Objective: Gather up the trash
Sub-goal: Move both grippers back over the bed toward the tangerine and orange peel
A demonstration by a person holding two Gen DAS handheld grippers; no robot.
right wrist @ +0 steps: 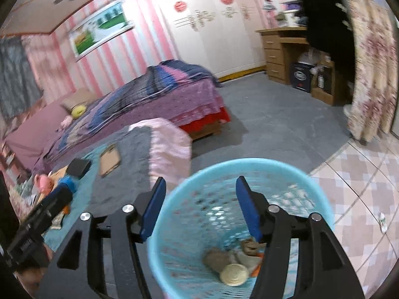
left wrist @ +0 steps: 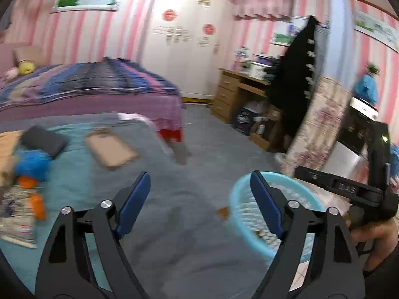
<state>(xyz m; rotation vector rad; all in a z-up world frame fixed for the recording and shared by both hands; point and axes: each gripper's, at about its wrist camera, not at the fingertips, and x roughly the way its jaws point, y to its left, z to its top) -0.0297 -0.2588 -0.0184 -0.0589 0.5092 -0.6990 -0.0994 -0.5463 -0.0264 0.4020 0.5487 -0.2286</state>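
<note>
Left gripper [left wrist: 200,204]: jaws wide apart, nothing between the blue pads; it hangs over the grey-and-teal blanket [left wrist: 154,211], beside the basket's left rim.

Right gripper [right wrist: 200,206]: jaws apart, empty, held above the basket's mouth and touching nothing.

Basket [right wrist: 174,224]: pale blue, perforated wall, upright on the floor at the blanket's right edge. Inside, at the bottom: crumpled brown trash [right wrist: 217,258], a round cream lid [right wrist: 234,277], an orange scrap.

Grey carpet [right wrist: 274,124]: open floor between bed [right wrist: 154,99], desk and floral curtain.

On the blanket, toward its left edge: flat cardboard piece [left wrist: 111,149], dark pad [left wrist: 42,140], blue ball-like object [left wrist: 32,165], orange bits; blur hides their detail.
</note>
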